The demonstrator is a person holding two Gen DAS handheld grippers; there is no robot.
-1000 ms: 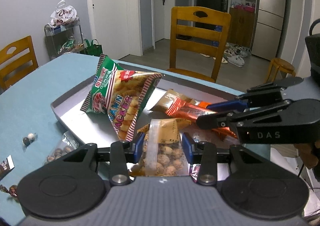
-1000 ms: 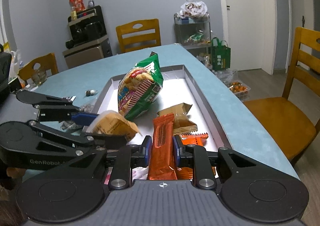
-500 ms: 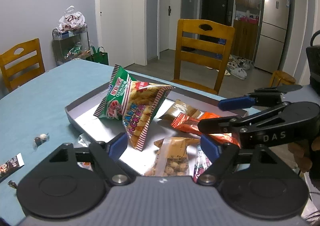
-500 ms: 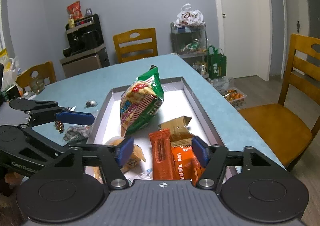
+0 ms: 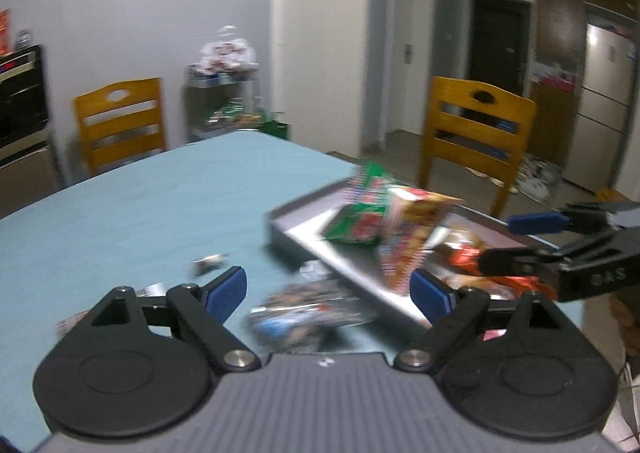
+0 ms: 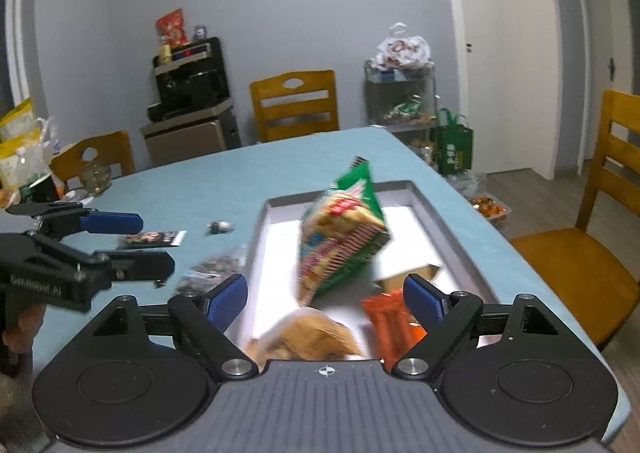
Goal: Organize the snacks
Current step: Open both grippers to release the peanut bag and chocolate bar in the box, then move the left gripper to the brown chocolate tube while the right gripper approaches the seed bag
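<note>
Roughly, taking the grey tray (image 6: pixel 442 213) as landmark and reading left to right in the right wrist view: farthest from its left wall lies a flat dark wrapper (image 6: pixel 152 237) on the teal table (image 6: pixel 240 177), then a small round sweet (image 6: pixel 219 227), then a clear bag of dark round snacks (image 6: pixel 218 271) lying just outside the tray's left wall, not inside it. Left gripper (image 6: pixel 132 243) hovers over the table left of the tray, fingers spread, nothing between them; its own camera is motion-blurred but shows a crinkly packet (image 5: pixel 308 311) straight ahead of the open left gripper (image 5: pixel 326 289), between the fingers' line and close in, the tray edge (image 5: pixel 352 273) running diagonally to its right. Inside the tray: a green-and-red striped cracker bag (image 6: pixel 344 237) propped up near the middle, a tan packet (image 6: pixel 310 337) at the near end, an orange bar (image 6: pixel 390 323) and a brown packet (image 6: pixel 408 277) to its right. Right gripper (image 6: pixel 326 299) is over the tray's near end, fingers wide apart, empty. Judgement: loose items left of the tray are the remaining work; the left gripper is clearly nearer. The bag's long axis seems to run roughly across the left fingers' gap, though blur leaves this uncertain.
</note>
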